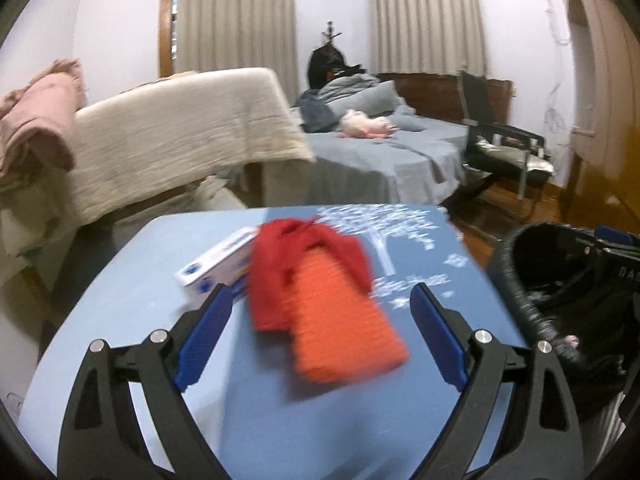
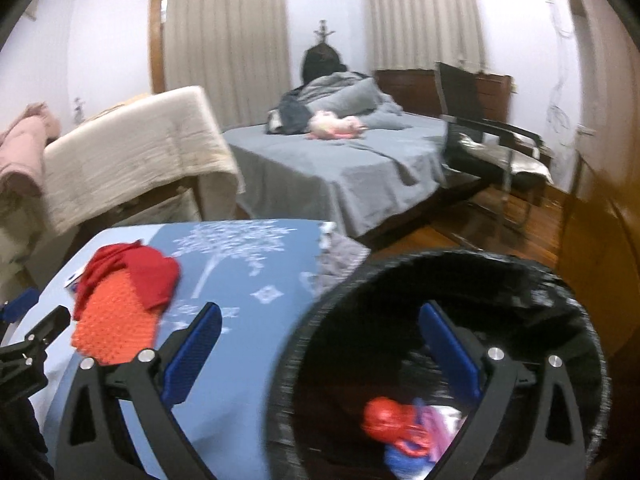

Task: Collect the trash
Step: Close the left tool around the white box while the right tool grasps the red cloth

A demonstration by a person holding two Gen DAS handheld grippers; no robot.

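While both grippers are held wide open with nothing between their fingers, an orange-and-red cloth [image 1: 320, 300] is seen lying on the blue table [image 1: 280, 420], ahead of and between the fingers of the left gripper [image 1: 320, 332], nearer the left finger than the right one. A white and blue box [image 1: 220, 264] is seen beyond the left fingertip, partly tucked under the cloth. Ahead of the right gripper [image 2: 320, 344], the black bin [image 2: 400, 276] is seen, its rim passing between the two fingers; the right finger is over its mouth, the left finger over the table. Red, blue and pink scraps [image 2: 404, 428] are seen at the bottom of it. It is judged that the cloth is likely to be grasped next by the left gripper. Being soft and folded in layers, it could be pinched by its top layer only and be dropped short of the bin. The box might also be dragged off the table with it.
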